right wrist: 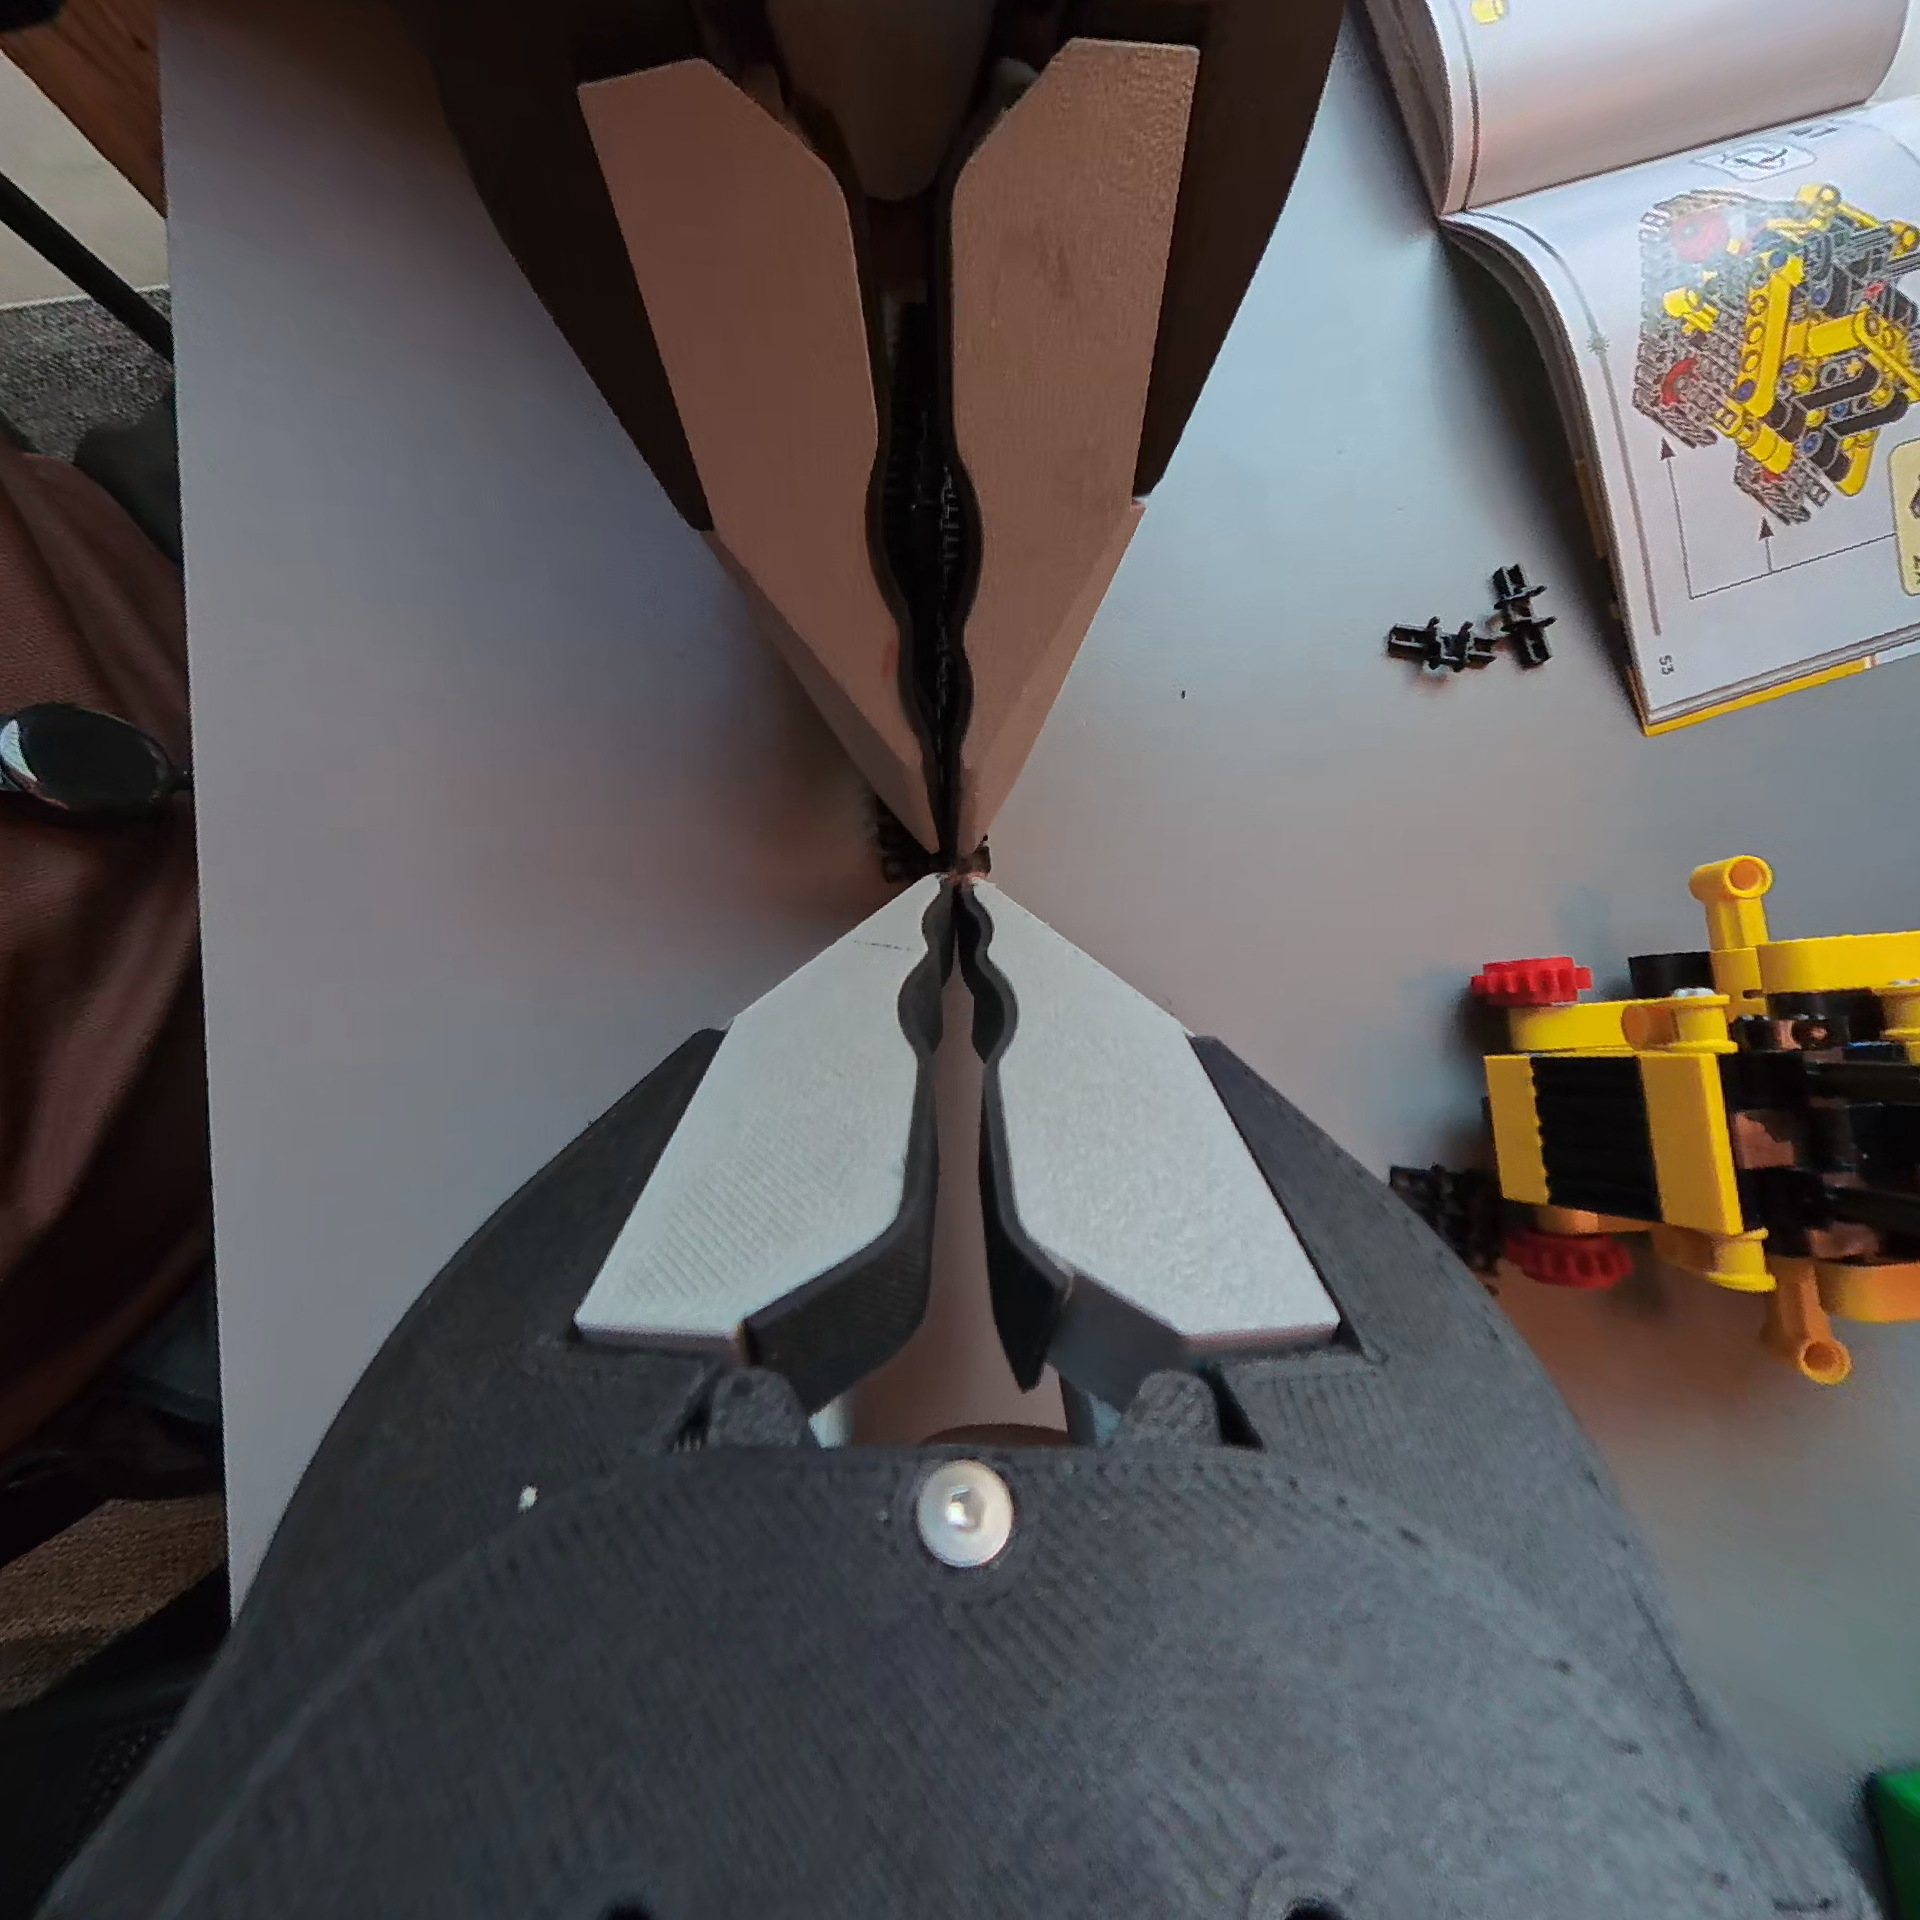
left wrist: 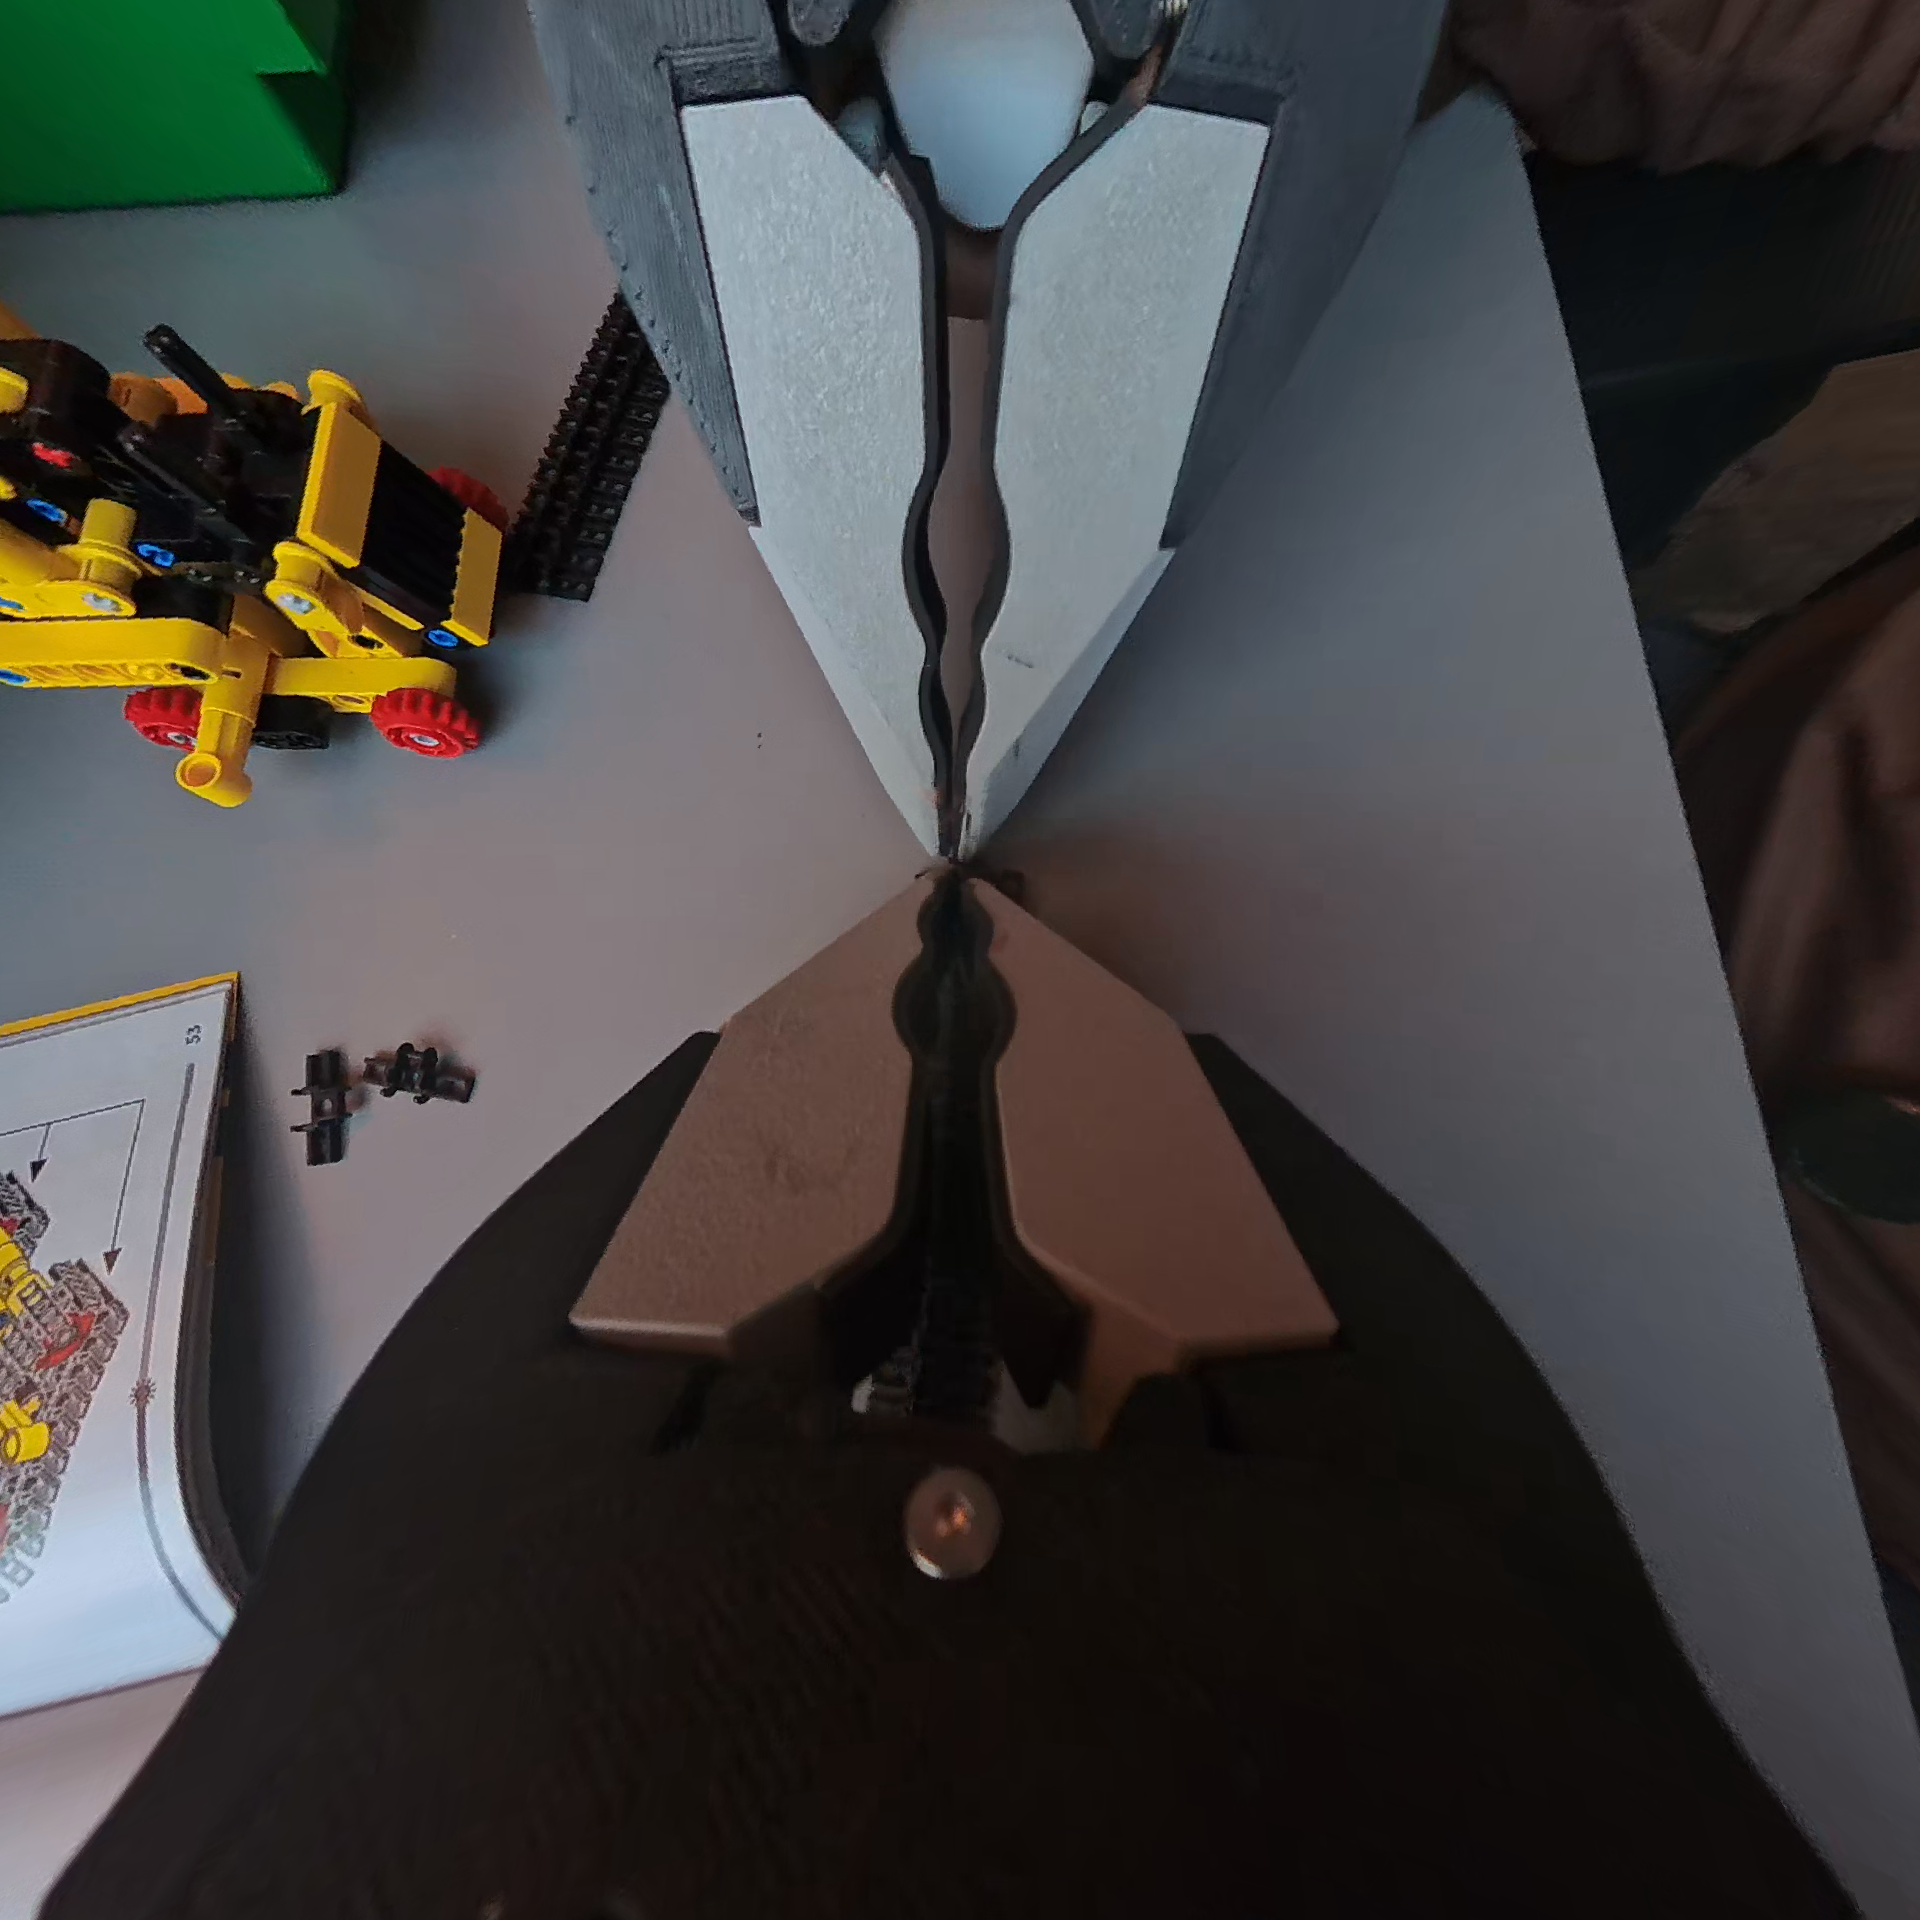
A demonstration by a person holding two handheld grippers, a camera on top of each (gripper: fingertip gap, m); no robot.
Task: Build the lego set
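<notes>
My left gripper (left wrist: pixel 951 885), with brown fingers, is shut on a black track chain (left wrist: pixel 951 1247) that runs along between its fingers. It also shows at the top of the right wrist view (right wrist: pixel 948 840), with the chain (right wrist: pixel 925 499) and its end link (right wrist: pixel 891 831) at the tips. My right gripper (right wrist: pixel 956 891), with grey fingers, is shut at its tips and meets the left gripper tip to tip just above the table. It also shows at the top of the left wrist view (left wrist: pixel 948 836). I cannot tell whether it pinches a link.
A yellow and black bulldozer model (left wrist: pixel 239 561) (right wrist: pixel 1714 1122) stands on the grey table (left wrist: pixel 1299 831), with a black track strip (left wrist: pixel 592 468) beside it. Loose black track links (left wrist: pixel 384 1091) (right wrist: pixel 1475 629) lie by the open instruction booklet (left wrist: pixel 94 1351) (right wrist: pixel 1662 260). A green box (left wrist: pixel 166 94) sits at the table's corner. Less than 4 cm separates the two grippers' tips.
</notes>
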